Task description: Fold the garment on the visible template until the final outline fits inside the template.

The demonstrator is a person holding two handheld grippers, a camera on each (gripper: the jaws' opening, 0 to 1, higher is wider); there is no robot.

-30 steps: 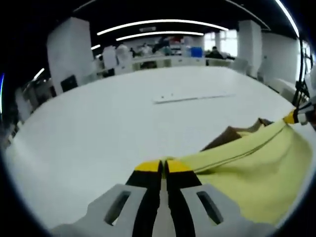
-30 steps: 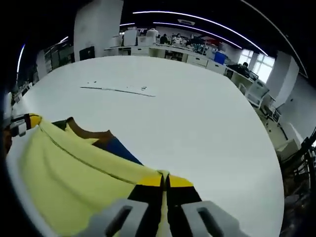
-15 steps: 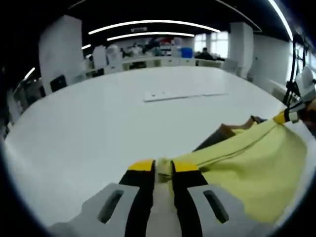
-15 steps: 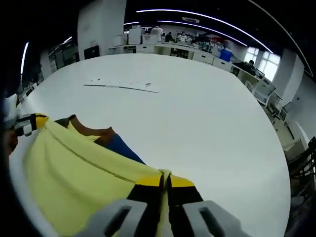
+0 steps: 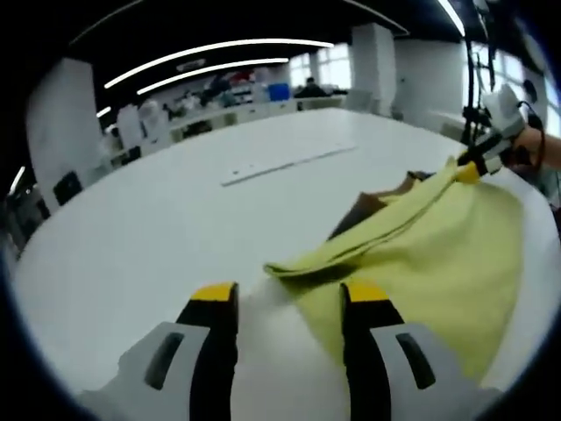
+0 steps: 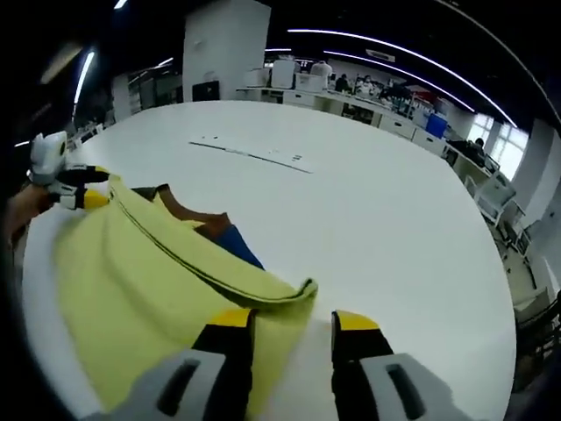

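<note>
Both grippers wide open, yellow garment lying loose on the white table!

The left gripper (image 5: 289,298) has its jaws spread with nothing held, the garment (image 5: 429,254) just beyond them, its folded edge bunched. The right gripper (image 6: 294,320) gapes empty too, the garment's corner lying just ahead. Brown and blue fabric (image 6: 206,228) peeks out beyond the garment's far edge, on the table (image 6: 368,210).

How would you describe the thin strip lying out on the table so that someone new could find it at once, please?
Start with the large white table and the yellow garment spread at its near edge. Look past the garment toward the far side of the table: the strip lies flat there by itself, apart from the cloth. It is long, narrow and pale with small dark marks, whereas the garment is broad and yellow.
</note>
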